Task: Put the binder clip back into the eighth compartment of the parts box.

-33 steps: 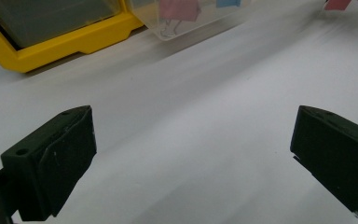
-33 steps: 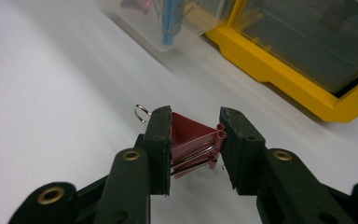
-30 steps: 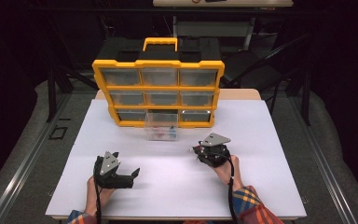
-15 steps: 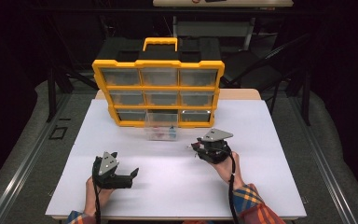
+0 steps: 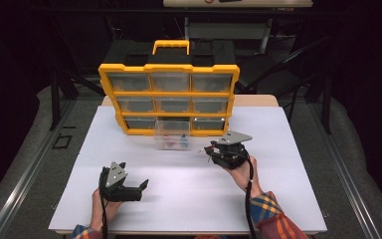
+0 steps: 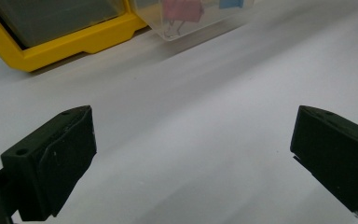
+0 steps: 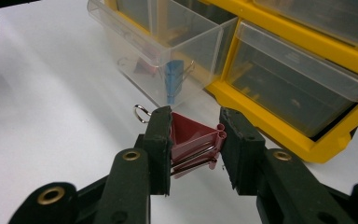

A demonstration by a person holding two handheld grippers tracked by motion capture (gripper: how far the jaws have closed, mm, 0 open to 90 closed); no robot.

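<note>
A red binder clip (image 7: 193, 142), a folded wedge of painted sheet metal with thin wire handles, sits pinched between the two black jaws of the right tool (image 7: 193, 149). One silvery wire loop pokes out past the left jaw, and the clip's rolled edge rests against the inner face of the right jaw. The jaws are blocky, matt black, with brass-coloured pivot rivets further back. In the high view the right tool (image 5: 213, 152) is held up off the white worktop (image 5: 288, 199), in front of the organiser's bottom right corner and just to the right of the pulled-out drawer.

That clear plastic drawer (image 7: 168, 51) is thin-walled and glossy, drawn out of the middle of the bottom row, close ahead of the held clip. Inside it a blue binder clip (image 7: 173, 79) stands against the near wall, with a dark red one dimly behind it. The left gripper view shows a pink clip (image 6: 182, 11) through the same drawer wall.

The organiser (image 5: 169, 97) is a yellow plastic frame standing upright, three rows of three translucent drawers, with a yellow carry handle on a black top.

The left tool (image 5: 138, 188) rests low on the worktop, well apart from the drawer, nearer the person's edge. Its jaws are spread wide with nothing but smooth white surface between them. A plaid sleeve (image 5: 273, 219) covers the right forearm.
</note>
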